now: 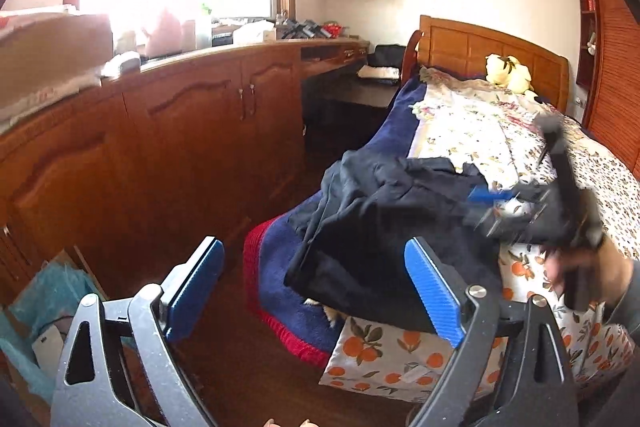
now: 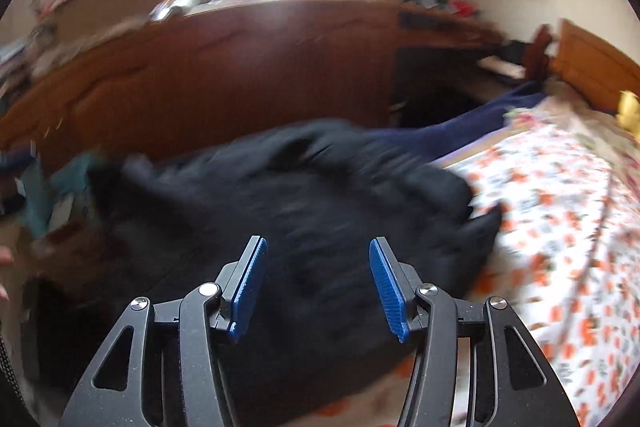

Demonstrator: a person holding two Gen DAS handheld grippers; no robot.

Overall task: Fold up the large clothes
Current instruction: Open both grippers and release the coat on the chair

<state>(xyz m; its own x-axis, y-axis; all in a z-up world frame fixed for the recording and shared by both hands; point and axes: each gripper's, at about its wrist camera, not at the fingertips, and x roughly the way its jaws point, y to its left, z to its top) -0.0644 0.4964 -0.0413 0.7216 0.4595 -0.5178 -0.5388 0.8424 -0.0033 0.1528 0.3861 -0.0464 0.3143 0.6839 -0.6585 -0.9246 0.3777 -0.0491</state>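
- The left gripper [image 1: 314,291] stands wide with nothing between its blue pads, clear of the cloth, probably freed to take a new hold.
- The right gripper [image 2: 318,285] is part open and empty above the dark garment [image 2: 288,203], likely seeking an edge.
- That garment is a navy, rumpled heap on the bed's [image 1: 500,131] near corner, at about 3 o'clock in the left view, spilling over the blue blanket [image 1: 280,251]; no fold looks made yet.

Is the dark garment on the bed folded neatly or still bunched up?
Bunched up. The dark garment lies in a rumpled heap at the edge of the bed, one end drooping over the side, no flat folds showing.
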